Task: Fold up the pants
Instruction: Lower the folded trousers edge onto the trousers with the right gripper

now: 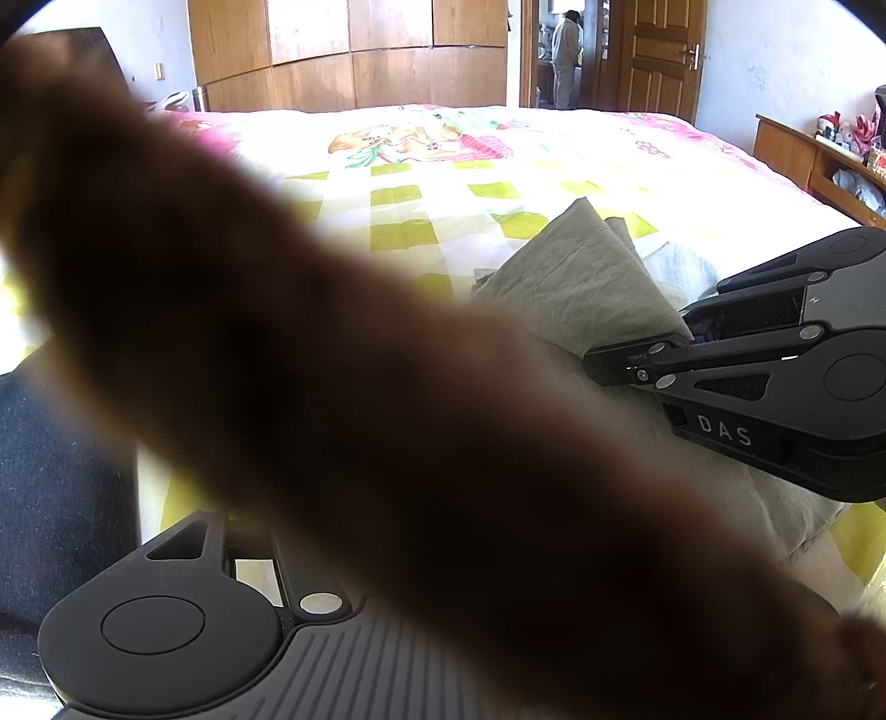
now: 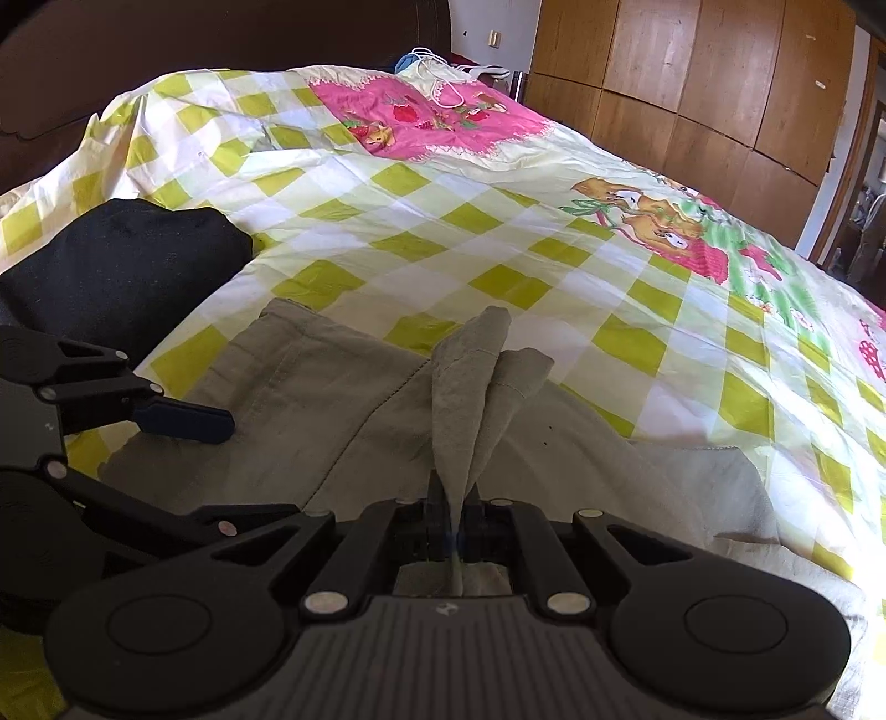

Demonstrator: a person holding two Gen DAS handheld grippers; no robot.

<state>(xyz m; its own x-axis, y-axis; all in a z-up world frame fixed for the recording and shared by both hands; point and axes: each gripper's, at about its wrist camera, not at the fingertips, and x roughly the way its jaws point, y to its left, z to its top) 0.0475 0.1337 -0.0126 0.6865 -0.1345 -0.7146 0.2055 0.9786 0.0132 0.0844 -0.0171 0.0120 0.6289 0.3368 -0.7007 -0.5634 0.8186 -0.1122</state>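
Observation:
Olive-grey pants (image 2: 332, 399) lie on the checked bedsheet (image 2: 498, 232). My right gripper (image 2: 451, 509) is shut on a raised pinch of the pants, which stands up in a peak from its jaws. To its left, my left gripper (image 2: 260, 468) stands open over the pants' left part, and its blue-padded finger (image 2: 183, 421) is apart from the lower one. In the left wrist view a blurred brown shape (image 1: 360, 387) close to the lens hides the left fingers. Right of it are the pants (image 1: 581, 266) and the right gripper (image 1: 692, 327) gripping them.
A dark folded garment (image 2: 122, 266) lies on the bed to the left of the pants. Lighter grey cloth (image 2: 692, 487) spreads to their right. A wooden wardrobe (image 1: 354, 50) and an open doorway with a person (image 1: 567, 55) stand beyond the bed. A low shelf (image 1: 803, 149) is at the right.

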